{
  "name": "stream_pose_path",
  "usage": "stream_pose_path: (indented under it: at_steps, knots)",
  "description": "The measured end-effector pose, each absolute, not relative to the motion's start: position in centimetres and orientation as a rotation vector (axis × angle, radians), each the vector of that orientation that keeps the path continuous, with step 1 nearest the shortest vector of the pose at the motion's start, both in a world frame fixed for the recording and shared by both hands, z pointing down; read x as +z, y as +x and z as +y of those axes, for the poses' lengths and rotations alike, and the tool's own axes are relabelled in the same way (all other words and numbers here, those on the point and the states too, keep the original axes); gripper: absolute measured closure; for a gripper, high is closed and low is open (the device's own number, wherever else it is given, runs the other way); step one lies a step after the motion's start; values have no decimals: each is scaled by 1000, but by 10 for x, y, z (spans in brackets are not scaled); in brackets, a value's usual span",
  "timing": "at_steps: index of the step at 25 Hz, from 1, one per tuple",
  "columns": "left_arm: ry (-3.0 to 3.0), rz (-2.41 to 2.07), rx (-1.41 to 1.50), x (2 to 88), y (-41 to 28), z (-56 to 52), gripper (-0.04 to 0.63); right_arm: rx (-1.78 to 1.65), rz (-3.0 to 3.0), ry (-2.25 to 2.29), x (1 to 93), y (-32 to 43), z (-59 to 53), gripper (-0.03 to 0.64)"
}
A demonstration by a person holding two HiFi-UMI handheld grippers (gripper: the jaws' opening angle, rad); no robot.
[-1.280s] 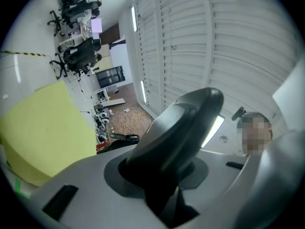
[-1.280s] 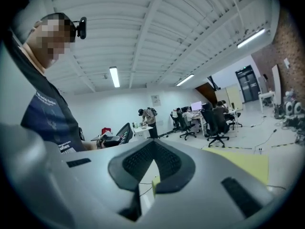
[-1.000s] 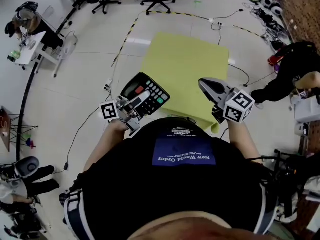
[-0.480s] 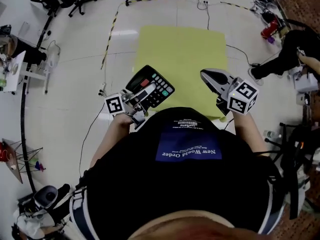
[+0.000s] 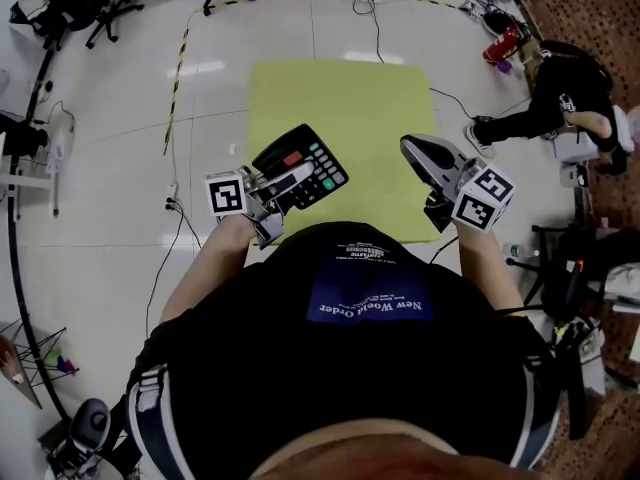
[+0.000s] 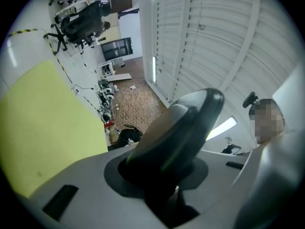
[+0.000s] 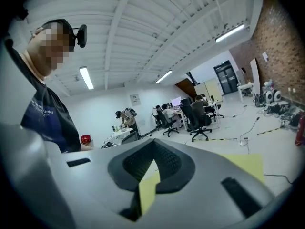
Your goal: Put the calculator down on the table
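Closest in, the left claw (image 5: 290, 180) is clamped partway closed across the near end of the calculator (image 5: 318, 164). In the left gripper view the dark body fills the gap between the jaws and is seen almost edge-on, so the grip looks firm. The calculator runs forward from that claw. Its long axis points away from the person and slants toward the right, keys and display facing up, with the far end free. Everything turns on what lies under it. In the head view it sits over the near-left part of the yellow-green counter (image 5: 340, 98), just inside the left edge. In the left gripper view the counter's surface shows off to one side and apart from the jaws, so I judge the calculator is in the air, not resting. The move would be mostly downward, perhaps a little farther in from the edge, with the calculator kept flat so the far end does not touch first. The right claw (image 5: 408, 146) is over the near-right part of the counter, well apart from the calculator. Its jaws are drawn together with nothing between them, and only a sliver of yellow shows through. The left hand alone carries the load. Beyond the counter lies pale floor (image 5: 120, 218) with a striped tape line (image 5: 178, 68).
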State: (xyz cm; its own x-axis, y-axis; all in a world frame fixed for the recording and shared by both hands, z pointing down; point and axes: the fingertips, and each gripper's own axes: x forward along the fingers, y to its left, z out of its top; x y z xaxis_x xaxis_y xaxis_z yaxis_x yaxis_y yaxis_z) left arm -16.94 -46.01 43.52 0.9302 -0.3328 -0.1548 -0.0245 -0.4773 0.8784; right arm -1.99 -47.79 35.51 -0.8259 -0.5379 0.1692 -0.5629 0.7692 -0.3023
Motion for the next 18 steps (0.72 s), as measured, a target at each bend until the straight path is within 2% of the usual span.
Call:
stream_pose_path:
  at_steps: [6, 11, 18]
  knots:
    - [1993, -381, -369, 429, -158, -465, 466, 507, -2926, 807, 354, -5, -491, 629]
    - [1995, -422, -208, 446, -137, -486, 466, 469, -2956, 748, 362, 7, -496, 629]
    - [1869, -385, 175, 560, -74, -540, 466, 651, -2869, 769, 437, 33, -516, 629]
